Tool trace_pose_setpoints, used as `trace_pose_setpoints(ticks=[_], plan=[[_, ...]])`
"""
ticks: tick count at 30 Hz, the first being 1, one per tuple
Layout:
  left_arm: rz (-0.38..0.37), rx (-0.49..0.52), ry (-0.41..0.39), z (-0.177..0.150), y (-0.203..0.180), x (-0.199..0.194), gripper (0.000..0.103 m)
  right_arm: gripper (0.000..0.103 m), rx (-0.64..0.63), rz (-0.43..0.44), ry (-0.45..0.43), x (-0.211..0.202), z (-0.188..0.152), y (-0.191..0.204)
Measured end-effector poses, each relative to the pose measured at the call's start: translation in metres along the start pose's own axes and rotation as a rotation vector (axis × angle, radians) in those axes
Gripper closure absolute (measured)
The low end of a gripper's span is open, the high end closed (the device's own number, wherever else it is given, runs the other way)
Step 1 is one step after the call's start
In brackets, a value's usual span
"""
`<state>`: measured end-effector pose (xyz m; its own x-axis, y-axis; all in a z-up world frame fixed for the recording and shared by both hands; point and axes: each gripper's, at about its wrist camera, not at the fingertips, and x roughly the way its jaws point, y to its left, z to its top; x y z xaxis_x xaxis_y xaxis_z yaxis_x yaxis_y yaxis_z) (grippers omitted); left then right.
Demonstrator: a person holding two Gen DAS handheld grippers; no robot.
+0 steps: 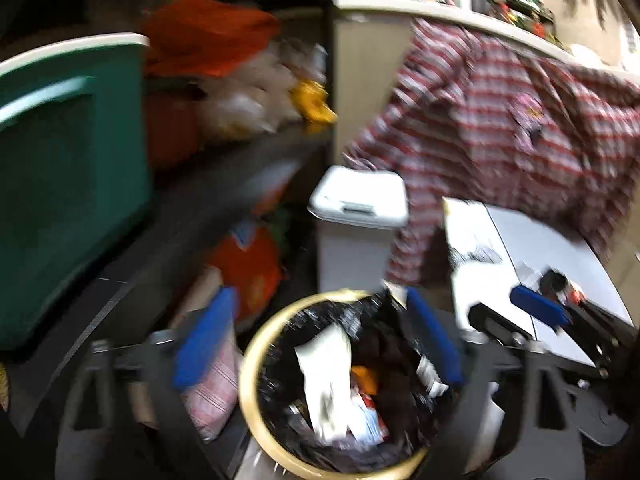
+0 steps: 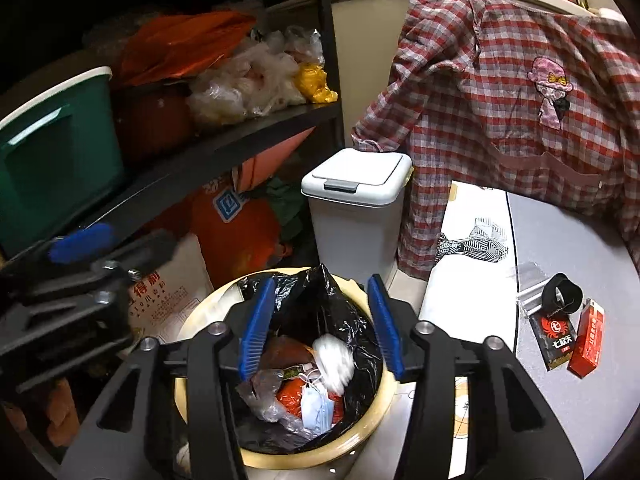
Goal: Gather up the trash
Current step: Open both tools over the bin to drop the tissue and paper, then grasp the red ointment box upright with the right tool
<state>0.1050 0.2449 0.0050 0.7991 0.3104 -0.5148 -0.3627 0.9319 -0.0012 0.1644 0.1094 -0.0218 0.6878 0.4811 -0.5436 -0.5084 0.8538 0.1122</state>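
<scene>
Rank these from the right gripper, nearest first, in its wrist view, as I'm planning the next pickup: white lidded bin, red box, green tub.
1. red box, on the table to the right gripper's right.
2. white lidded bin, ahead on the floor.
3. green tub, far left on the shelf.

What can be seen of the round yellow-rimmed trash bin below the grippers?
The trash bin is round, with a pale yellow rim that looks like plastic, and stands upright and open on the floor, between the shelf unit and the white table, in front of a lidded white bin. A glossy black bag lines it, bunched up at the far edge. Inside lie crumpled paper, clear plastic film, a light blue face mask and red wrappers. A blurred white wad shows above the pile. Both grippers are over it with open, empty jaws; neither visibly touches it.
</scene>
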Motion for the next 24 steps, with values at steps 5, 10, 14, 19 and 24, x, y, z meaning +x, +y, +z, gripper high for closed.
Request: trace_pose_setpoints(ticks=[5, 10, 14, 19, 24], plan=[[-0.002, -0.014, 0.037, 0.000, 0.003, 0.005, 0.013, 0.048, -0.007, -0.004, -0.007, -0.002, 0.001, -0.001], [-0.002, 0.005, 0.023, 0.000, -0.002, 0.002, 0.013, 0.047, -0.011, -0.008, -0.006, -0.004, -0.001, -0.003], [-0.013, 0.001, 0.023, 0.000, -0.007, 0.001, 0.013, 0.047, -0.008, -0.026, -0.012, -0.010, -0.001, -0.009], [-0.017, 0.014, 0.010, 0.000, -0.016, -0.002, 0.012, 0.045, 0.005, -0.066, -0.037, -0.023, 0.000, -0.025], [-0.034, 0.007, 0.005, 0.001, -0.027, -0.003, 0.012, 0.044, 0.034, -0.122, -0.060, -0.040, 0.000, -0.052]])
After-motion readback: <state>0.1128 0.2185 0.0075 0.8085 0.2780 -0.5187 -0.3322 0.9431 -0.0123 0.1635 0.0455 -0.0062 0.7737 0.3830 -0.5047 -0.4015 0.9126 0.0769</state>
